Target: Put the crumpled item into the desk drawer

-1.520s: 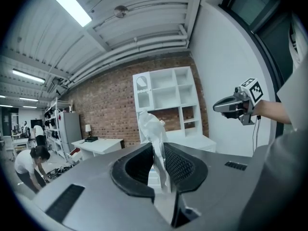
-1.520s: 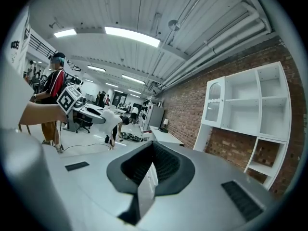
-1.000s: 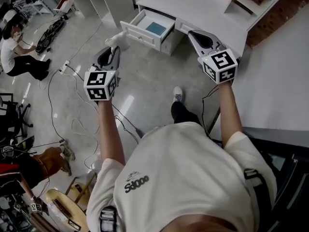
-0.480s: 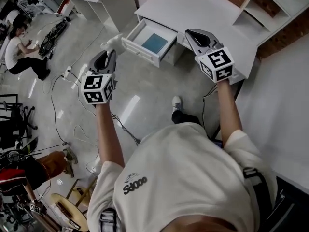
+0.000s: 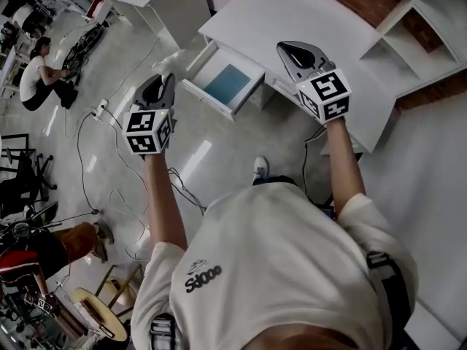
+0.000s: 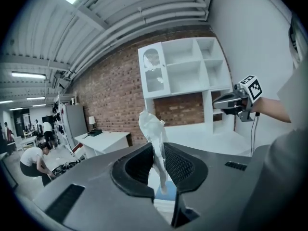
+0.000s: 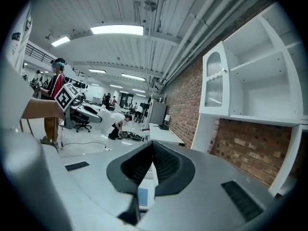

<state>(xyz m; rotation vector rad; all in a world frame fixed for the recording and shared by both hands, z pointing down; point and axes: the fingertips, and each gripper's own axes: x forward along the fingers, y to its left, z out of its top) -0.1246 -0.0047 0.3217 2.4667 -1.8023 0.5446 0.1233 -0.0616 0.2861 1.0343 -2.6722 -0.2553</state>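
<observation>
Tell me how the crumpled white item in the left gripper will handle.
Probably light: the left gripper pinches only its lower part, yet the crumpled item stands past the jaws. Its thin creased folds suggest it crushes easily. It may drift when dropped toward the drawer.

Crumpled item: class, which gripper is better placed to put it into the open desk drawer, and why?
Left. The left gripper is shut on the crumpled item and sits beside the open drawer; the right gripper is shut, empty, at the desk edge.

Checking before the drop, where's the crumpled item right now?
The crumpled item is pinched in the left gripper, at the head view's left, short of the open drawer.
</observation>
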